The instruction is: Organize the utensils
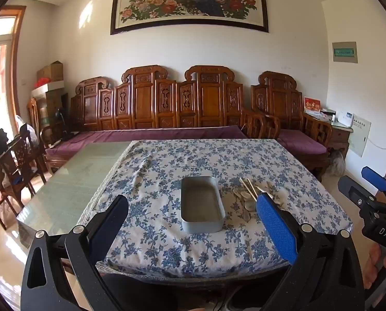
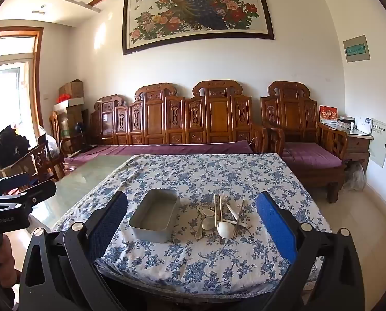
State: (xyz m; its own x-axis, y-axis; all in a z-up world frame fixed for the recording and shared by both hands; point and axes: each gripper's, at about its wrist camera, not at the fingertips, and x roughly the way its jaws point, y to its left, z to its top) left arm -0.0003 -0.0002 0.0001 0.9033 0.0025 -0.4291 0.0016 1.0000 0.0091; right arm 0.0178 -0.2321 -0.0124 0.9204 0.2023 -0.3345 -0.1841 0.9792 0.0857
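Both jaws are held wide, with nothing between them: the left gripper (image 1: 193,220) and the right gripper (image 2: 191,220) hang short of the table's near edge. The utensil pile (image 2: 222,219) lies just beside the empty metal tin (image 2: 155,216), at its three o'clock. One piece should be singled out and pinched mid-handle; crossed chopsticks (image 2: 217,211) overlie the spoons. The floral tablecloth (image 2: 205,264) could snag.

A white tablecloth (image 2: 218,259) patterned with blue flowers carries a plain grey metal tin (image 2: 155,216) and, to its right, pale cream spoons (image 2: 224,229). The fingers (image 2: 277,229) wear blue pads.
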